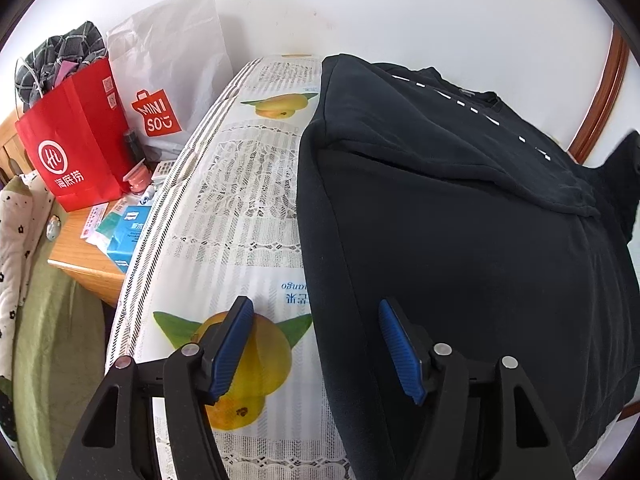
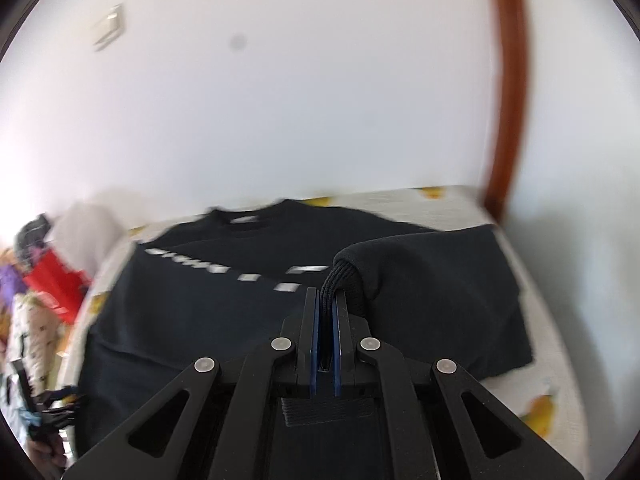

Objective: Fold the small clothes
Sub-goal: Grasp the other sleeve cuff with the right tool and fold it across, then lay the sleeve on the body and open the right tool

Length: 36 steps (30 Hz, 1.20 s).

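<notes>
A black sweatshirt with white chest lettering lies on a mattress with a mango print. Its left sleeve is folded across the body. My left gripper is open and empty, low over the sweatshirt's left side edge near the hem. My right gripper is shut on the ribbed cuff of the right sleeve and holds it lifted above the sweatshirt. The right wrist view is blurred by motion.
A wooden bedside table left of the mattress holds a red paper bag, a white Miniso bag and small boxes. A white wall runs behind the bed. A wooden door frame stands at the right.
</notes>
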### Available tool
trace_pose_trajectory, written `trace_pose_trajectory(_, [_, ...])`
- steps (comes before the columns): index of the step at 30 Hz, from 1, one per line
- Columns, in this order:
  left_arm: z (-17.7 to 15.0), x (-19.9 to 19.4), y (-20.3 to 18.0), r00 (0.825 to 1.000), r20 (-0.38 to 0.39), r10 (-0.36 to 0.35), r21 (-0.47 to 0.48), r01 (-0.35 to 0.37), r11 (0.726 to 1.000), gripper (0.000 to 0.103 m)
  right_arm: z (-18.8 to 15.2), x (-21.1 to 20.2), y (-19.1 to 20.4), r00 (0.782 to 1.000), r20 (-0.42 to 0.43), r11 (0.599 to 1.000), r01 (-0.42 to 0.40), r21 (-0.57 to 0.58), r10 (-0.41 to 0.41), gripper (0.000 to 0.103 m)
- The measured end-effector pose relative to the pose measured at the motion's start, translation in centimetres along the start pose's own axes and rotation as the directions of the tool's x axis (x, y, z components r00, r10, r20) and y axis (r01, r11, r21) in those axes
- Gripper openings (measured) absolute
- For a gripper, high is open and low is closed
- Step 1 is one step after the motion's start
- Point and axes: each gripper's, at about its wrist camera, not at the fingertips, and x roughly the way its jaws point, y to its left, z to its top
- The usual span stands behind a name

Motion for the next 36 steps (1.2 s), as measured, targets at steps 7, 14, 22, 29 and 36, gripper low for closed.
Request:
trace_pose_trajectory(7, [0.2,0.7,-0.6,1.0,0.028,0.005,0.036,-0.006,0.999,0.074,0.3,5.4,13.3,0.971,-0.069,0.965,-0.235,-0.113,0.229,0.005])
trace_pose_trajectory(14, [0.1,1.1,-1.3,0.999,0.048,0.013,0.074,-0.017,0.997,0.082,0.3,11.7,21.1,0.925,-0.14,0.922,-0.369,-0.119,0.352,0.005])
trace_pose_trajectory(22, [0.0,1.3,-1.4,0.999,0.038,0.014,0.074,-0.016,0.997,0.09,0.6,18.1,26.4,0.878,-0.211,0.894,-0.447,-0.036,0.43,0.005])
trace_pose_trajectory(29, [0.1,1.4,-1.4,0.999,0.031,0.011,0.074,-0.014,0.997,0.094,-1.4,22.5,28.5,0.855,-0.309,0.895,-0.445,-0.025,0.416,0.016])
trace_pose_trajectory(36, [0.1,1.4,-1.4,0.999,0.032,0.013,0.075,-0.016,0.997,0.094,-2.0,19.1,26.6,0.895,-0.256,0.888,-0.418,-0.192,0.366,0.041])
